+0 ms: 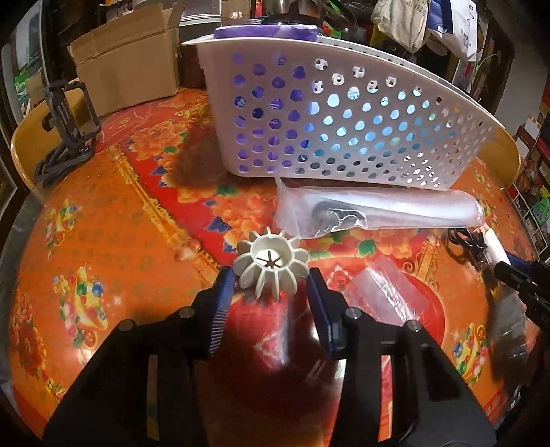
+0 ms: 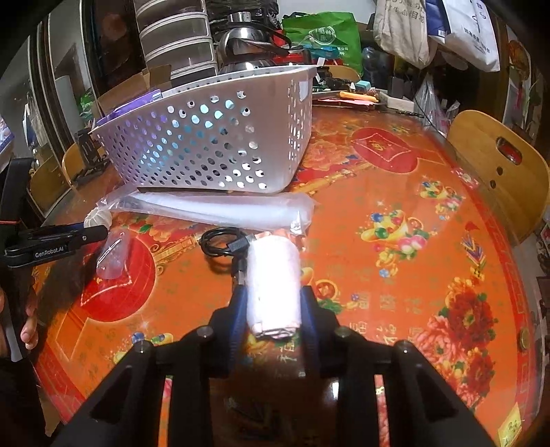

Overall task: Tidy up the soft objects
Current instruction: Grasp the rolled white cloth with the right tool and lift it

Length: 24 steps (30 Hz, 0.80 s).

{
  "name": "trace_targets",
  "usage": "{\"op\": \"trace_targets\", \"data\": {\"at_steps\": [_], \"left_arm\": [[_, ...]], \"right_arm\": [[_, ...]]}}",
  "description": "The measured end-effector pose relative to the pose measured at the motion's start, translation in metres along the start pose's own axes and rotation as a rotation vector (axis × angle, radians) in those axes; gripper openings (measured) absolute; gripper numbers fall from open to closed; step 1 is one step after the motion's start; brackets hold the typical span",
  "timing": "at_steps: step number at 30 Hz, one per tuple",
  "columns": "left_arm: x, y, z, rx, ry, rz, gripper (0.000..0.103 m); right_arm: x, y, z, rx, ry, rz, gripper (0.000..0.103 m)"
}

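Gripping a pale pink rolled cloth (image 2: 273, 287) between its blue pads, the right gripper (image 2: 273, 309) holds it just above the orange floral table (image 2: 395, 268), near a coiled black cable (image 2: 223, 246). Left gripper (image 1: 271, 285): jaws wide, straddling a white ribbed flower-shaped piece (image 1: 271, 266); contact with the pads cannot be told. White perforated basket (image 1: 343, 127): behind, holding purple fabric (image 1: 264, 32). Long clear-bagged item (image 1: 378, 211): lying just before the basket. Small clear bag (image 2: 113, 254): between the grippers.
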<state>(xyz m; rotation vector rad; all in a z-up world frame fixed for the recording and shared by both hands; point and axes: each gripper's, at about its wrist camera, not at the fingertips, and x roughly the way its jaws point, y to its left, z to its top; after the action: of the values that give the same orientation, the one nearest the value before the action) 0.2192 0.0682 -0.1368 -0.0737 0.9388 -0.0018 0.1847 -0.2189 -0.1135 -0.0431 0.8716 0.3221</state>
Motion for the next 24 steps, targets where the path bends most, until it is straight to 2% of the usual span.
{"op": "trace_targets", "data": {"at_steps": [8,15,24], "left_arm": [[-0.015,0.011,-0.009,-0.011,-0.035,0.005,0.041],[-0.027,0.020,-0.013,-0.018,-0.058,0.010,0.041],[-0.041,0.020,-0.009,-0.018,-0.095,0.005,0.041]], "right_arm": [[0.002,-0.002,0.000,0.012,0.008,0.034,0.029],[-0.013,-0.005,-0.002,0.039,-0.053,0.019,0.029],[-0.042,0.000,0.006,0.014,-0.132,-0.008,0.028]]}}
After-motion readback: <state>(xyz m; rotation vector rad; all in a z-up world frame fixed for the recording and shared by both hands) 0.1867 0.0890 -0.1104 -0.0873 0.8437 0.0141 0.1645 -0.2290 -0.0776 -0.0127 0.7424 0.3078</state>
